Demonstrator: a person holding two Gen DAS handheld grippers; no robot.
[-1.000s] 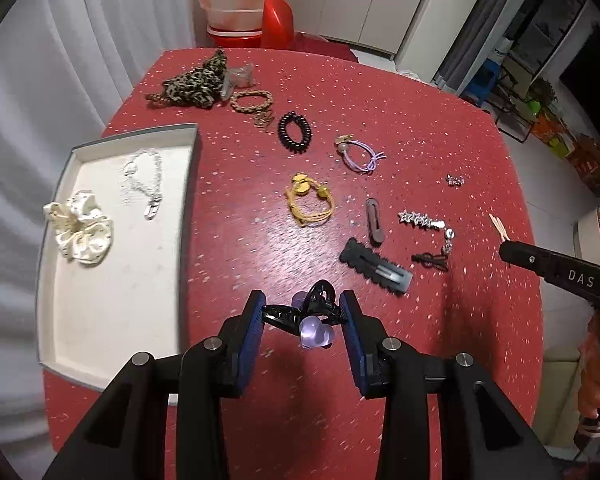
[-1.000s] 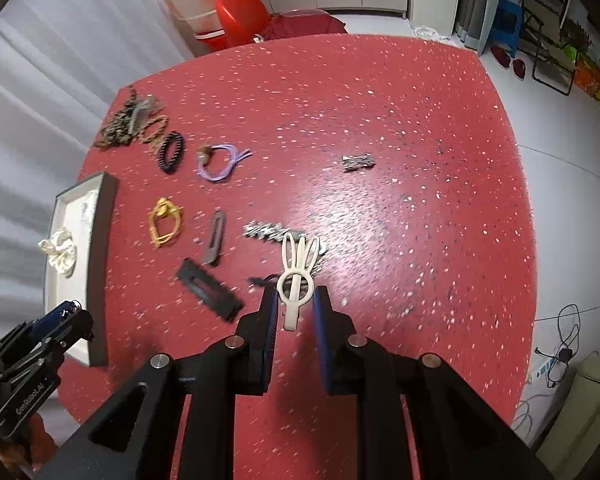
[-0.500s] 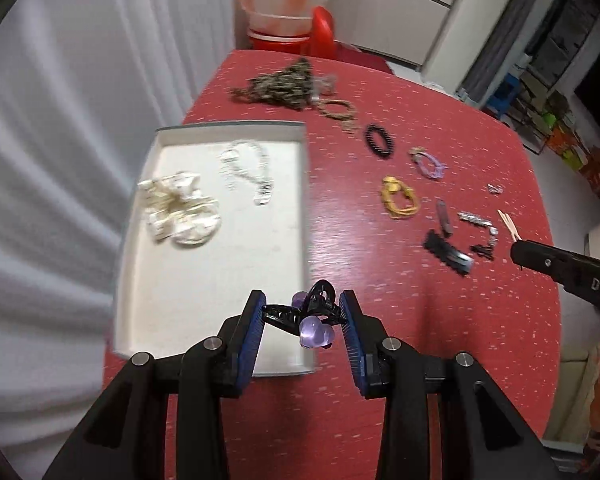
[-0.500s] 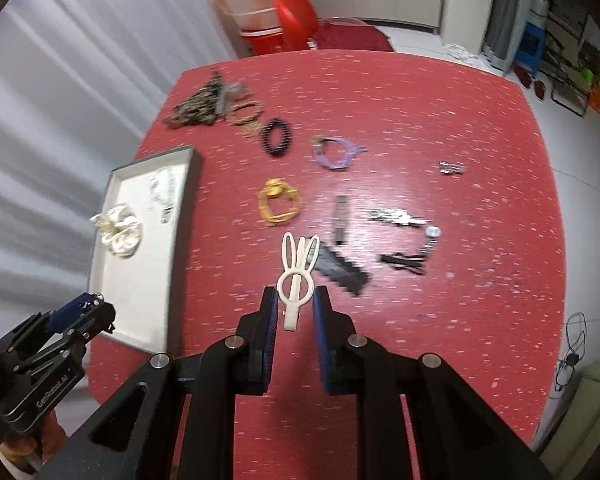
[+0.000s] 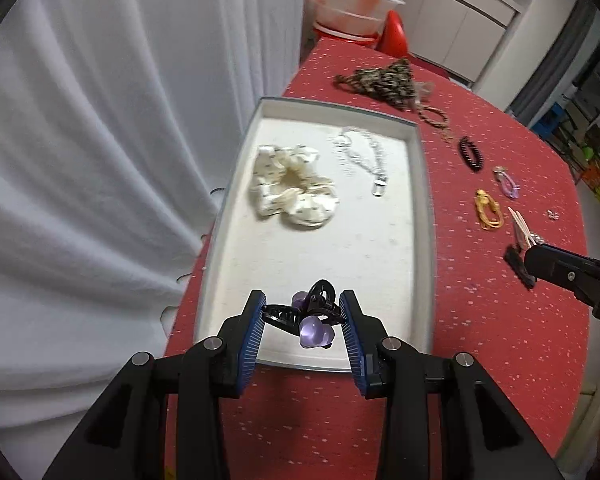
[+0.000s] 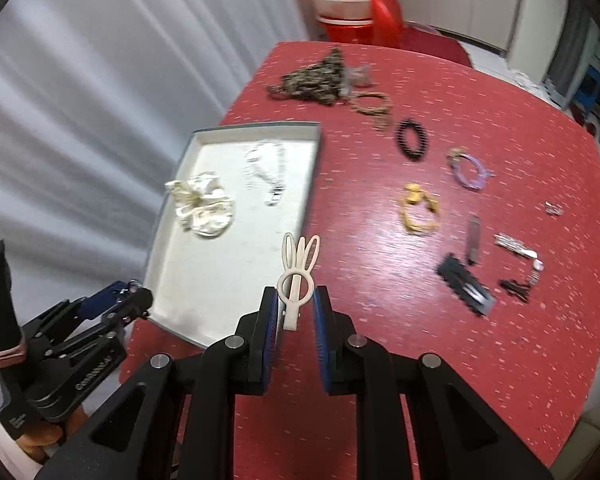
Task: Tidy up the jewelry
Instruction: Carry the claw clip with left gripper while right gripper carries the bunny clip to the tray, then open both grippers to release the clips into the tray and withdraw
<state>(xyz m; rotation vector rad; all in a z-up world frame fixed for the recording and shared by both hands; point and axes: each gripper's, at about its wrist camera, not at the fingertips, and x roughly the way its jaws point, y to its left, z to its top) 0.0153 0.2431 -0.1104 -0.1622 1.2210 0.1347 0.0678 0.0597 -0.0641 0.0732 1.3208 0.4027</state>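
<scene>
both grippers point steeply down: left gripper (image 5: pixel 303 316) clamped, right gripper (image 6: pixel 296 312) seemingly pinched narrow.

The left gripper (image 5: pixel 302 322) has carried the purple-beaded claw clip (image 5: pixel 309 318) from over the red table (image 5: pixel 500 320) to over the tray (image 5: pixel 422 208) (near end); the right gripper (image 6: pixel 295 312) with its cream bunny clip (image 6: pixel 297 280) now reaches the tray's edge.

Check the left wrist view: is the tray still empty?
No, the tray already holds a cream scrunchie and a silver chain.

The things on the red table (image 6: pixel 440 340) look smeared. The tiny silver bit (image 6: pixel 554 209) is too small to tell. The right gripper (image 5: pixel 526 246) hides part of the black clip (image 5: pixel 516 262).
</scene>
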